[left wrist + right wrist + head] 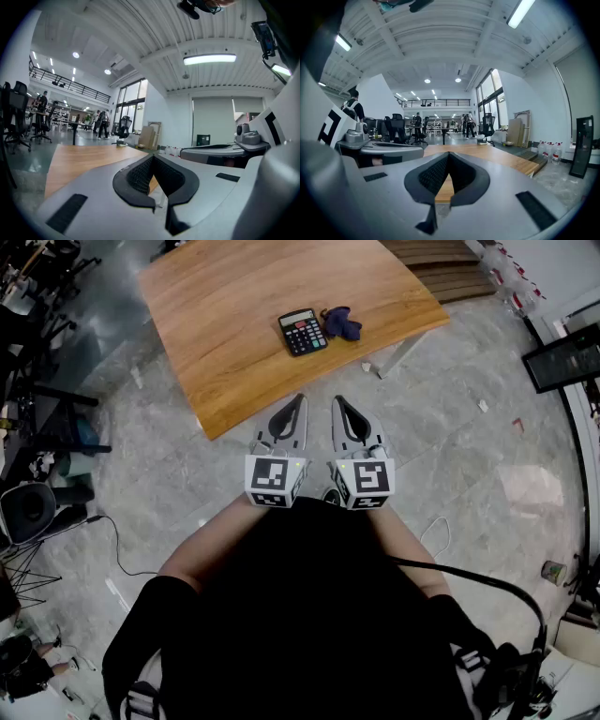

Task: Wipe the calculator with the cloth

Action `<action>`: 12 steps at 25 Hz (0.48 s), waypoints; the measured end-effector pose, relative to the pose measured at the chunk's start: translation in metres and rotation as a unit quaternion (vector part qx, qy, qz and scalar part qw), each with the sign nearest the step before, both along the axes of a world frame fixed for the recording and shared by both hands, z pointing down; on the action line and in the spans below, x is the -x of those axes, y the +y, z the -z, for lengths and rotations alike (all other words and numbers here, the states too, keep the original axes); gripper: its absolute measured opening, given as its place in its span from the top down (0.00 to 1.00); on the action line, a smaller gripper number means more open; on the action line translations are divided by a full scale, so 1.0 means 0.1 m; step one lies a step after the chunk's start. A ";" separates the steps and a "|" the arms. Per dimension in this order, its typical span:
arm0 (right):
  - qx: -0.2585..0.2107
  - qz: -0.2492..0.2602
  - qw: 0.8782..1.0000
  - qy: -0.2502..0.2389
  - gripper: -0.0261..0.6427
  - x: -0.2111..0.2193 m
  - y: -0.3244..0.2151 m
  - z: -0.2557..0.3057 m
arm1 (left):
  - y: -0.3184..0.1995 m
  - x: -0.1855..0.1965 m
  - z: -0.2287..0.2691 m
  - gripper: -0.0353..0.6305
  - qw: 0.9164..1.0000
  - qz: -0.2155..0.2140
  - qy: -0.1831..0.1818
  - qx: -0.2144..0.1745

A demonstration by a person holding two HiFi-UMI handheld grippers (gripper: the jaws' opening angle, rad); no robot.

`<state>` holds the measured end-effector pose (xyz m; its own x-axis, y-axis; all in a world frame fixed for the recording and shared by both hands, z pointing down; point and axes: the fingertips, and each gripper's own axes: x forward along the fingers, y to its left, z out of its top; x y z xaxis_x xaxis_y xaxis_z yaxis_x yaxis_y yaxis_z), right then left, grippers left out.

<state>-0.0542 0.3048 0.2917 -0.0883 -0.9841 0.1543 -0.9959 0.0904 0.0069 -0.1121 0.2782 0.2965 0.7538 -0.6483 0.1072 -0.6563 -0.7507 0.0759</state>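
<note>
Calculator [303, 332] lies flat on the wooden table [216, 343], and the dark blue cloth [341, 323] sits crumpled just beside it, on its right side. I hold my left gripper [298, 401] and my right gripper [337, 401] next to each other above the grey floor [450, 427], near the table's front edge. Both point toward the table. On each one the jaws are pressed fully together, with nothing between them. Both are well apart from the calculator and the cloth.
</note>
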 end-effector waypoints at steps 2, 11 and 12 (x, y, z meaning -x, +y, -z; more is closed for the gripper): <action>0.000 0.003 1.000 -0.003 0.94 -0.02 0.03 0.00 | 0.04 -0.03 0.00 0.94 1.000 -0.001 -0.004 0.002; 0.002 0.019 1.000 -0.007 0.94 -0.09 0.09 -0.03 | 0.13 -0.12 -0.02 0.94 1.000 0.009 -0.012 0.007; 0.002 0.020 1.000 -0.007 0.94 -0.10 0.11 -0.03 | 0.15 -0.13 -0.02 0.94 1.000 0.011 -0.013 0.007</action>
<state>-0.0438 0.3157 0.2946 -0.1300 -0.9792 0.1560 -0.9914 0.1305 -0.0073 -0.0991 0.2935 0.2988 0.7363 -0.6630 0.1350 -0.6745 -0.7351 0.0686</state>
